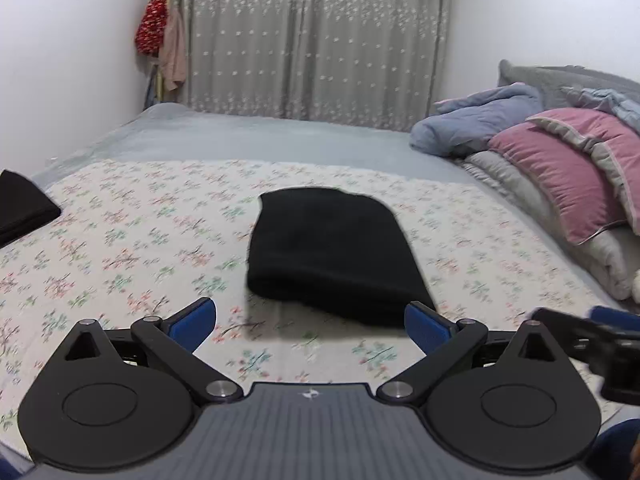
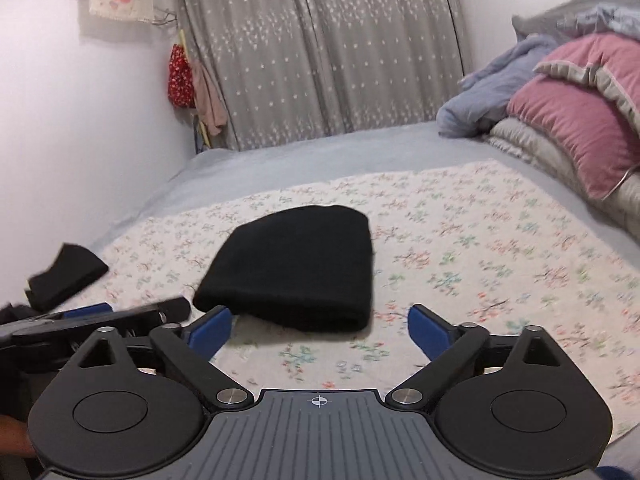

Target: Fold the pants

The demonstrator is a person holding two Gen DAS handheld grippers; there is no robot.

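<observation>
The black pants (image 1: 328, 252) lie folded into a compact rectangle on the floral sheet (image 1: 132, 240) of the bed; in the right wrist view the same black pants (image 2: 296, 268) sit just beyond the fingers. My left gripper (image 1: 310, 326) hovers in front of the fold's near edge, open wide, with nothing between its blue pads (image 1: 192, 324). My right gripper (image 2: 320, 334) is also open and empty, a little short of the pants. Each gripper shows at the side of the other's view: the right gripper (image 1: 592, 336) and the left gripper (image 2: 92, 320).
Another folded black garment (image 1: 20, 208) lies at the sheet's left edge, seen also as a black garment (image 2: 64, 276). Pink pillows (image 1: 568, 172) and a blue blanket (image 1: 476, 120) pile up at the right. A grey curtain (image 1: 312, 40) and white walls close the far side.
</observation>
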